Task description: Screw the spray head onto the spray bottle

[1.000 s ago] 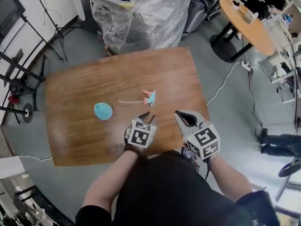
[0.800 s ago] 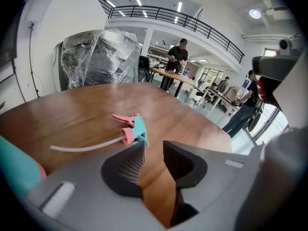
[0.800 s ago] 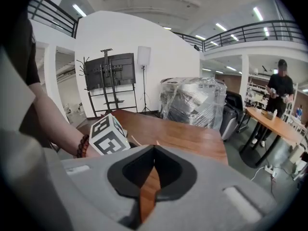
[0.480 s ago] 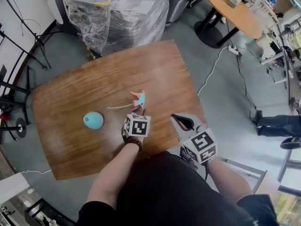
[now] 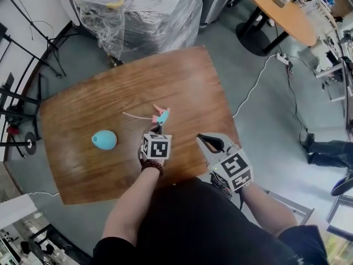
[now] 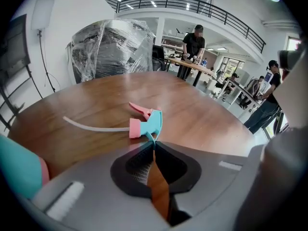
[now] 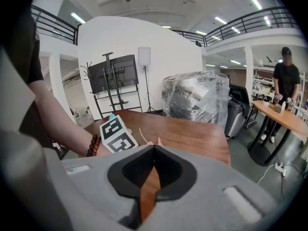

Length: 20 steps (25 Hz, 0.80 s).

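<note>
The spray head [image 5: 161,116], teal and pink with a long pale dip tube, lies on the wooden table [image 5: 182,76]. My left gripper [image 5: 157,130] reaches down to it. In the left gripper view its jaws [image 6: 154,142] have just been closing and now pinch the teal near tip of the spray head [image 6: 149,123]. The teal spray bottle [image 5: 104,139] lies on its side to the left, apart from both grippers, and shows at the corner [image 6: 19,170]. My right gripper [image 5: 199,139] hovers shut and empty near the table's front edge [image 7: 154,148].
A plastic-wrapped pallet [image 5: 143,15] stands beyond the table's far edge. A round orange table [image 5: 281,10] is at the top right, and a white cable [image 5: 253,93] runs over the floor. Stands and a wheeled rack [image 5: 16,109] are at the left. People stand in the background.
My left gripper has moved forward and down to the spray head and its jaws have come together on the teal tip. The right gripper has shifted slightly.
</note>
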### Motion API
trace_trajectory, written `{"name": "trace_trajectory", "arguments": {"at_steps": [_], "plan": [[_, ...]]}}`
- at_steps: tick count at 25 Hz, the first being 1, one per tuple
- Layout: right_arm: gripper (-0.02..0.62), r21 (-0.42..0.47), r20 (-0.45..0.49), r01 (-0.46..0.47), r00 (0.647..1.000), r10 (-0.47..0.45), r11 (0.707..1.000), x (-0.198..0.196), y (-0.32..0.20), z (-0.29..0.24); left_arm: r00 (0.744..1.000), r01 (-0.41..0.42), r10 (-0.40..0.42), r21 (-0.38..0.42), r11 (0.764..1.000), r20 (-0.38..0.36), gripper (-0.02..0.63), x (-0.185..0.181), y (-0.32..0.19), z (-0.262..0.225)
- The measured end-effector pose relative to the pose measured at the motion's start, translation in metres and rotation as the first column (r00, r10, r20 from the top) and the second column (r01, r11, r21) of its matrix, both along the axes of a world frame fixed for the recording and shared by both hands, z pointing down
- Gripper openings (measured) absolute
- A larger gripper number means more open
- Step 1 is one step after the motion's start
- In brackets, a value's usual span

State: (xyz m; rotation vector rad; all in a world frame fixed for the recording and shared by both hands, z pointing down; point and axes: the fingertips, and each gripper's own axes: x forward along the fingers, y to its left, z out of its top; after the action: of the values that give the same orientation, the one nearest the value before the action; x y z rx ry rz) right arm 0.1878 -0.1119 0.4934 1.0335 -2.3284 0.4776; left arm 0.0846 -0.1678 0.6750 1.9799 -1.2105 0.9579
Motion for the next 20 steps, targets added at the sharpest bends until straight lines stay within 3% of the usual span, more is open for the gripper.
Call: {"name": "trace_trajectory", "arguments": {"at_steps": [6, 11, 16, 17, 18, 20], "plan": [[-0.008, 0.017, 0.022, 0.062, 0.998, -0.063, 0.998, 0.003, -0.005, -0.002, 1.000, 0.010, -0.009, 0.024, 1.000, -0.006, 0.022, -0.006, -0.001, -0.013], [-0.008, 0.077, -0.004, 0.180, 0.984, -0.181, 0.981, -0.008, -0.003, -0.007, 0.996, 0.015, -0.014, 0.022, 1.000, -0.083, 0.021, -0.004, 0.012, -0.046], [-0.003, 0.195, -0.183, 0.368, 0.924, -0.335, 0.909, -0.032, -0.002, -0.009, 0.980, -0.061, 0.066, 0.033, 0.998, -0.189, 0.021, 0.006, 0.022, -0.086], [0.069, 0.205, -0.212, 0.401, 0.909, -0.359, 0.893, -0.038, 0.000, -0.009, 0.974, -0.076, 0.083, 0.038, 0.996, -0.210, 0.021, 0.008, 0.024, -0.094], [0.101, 0.212, -0.237, 0.431, 0.893, -0.382, 0.877, -0.045, 0.002, -0.010, 0.968, -0.092, 0.099, 0.042, 0.995, -0.231, 0.021, 0.009, 0.026, -0.103], [0.103, 0.234, -0.302, 0.491, 0.857, -0.418, 0.839, -0.059, 0.004, -0.011, 0.953, -0.121, 0.130, 0.047, 0.991, -0.272, 0.021, 0.009, 0.030, -0.118]]}}
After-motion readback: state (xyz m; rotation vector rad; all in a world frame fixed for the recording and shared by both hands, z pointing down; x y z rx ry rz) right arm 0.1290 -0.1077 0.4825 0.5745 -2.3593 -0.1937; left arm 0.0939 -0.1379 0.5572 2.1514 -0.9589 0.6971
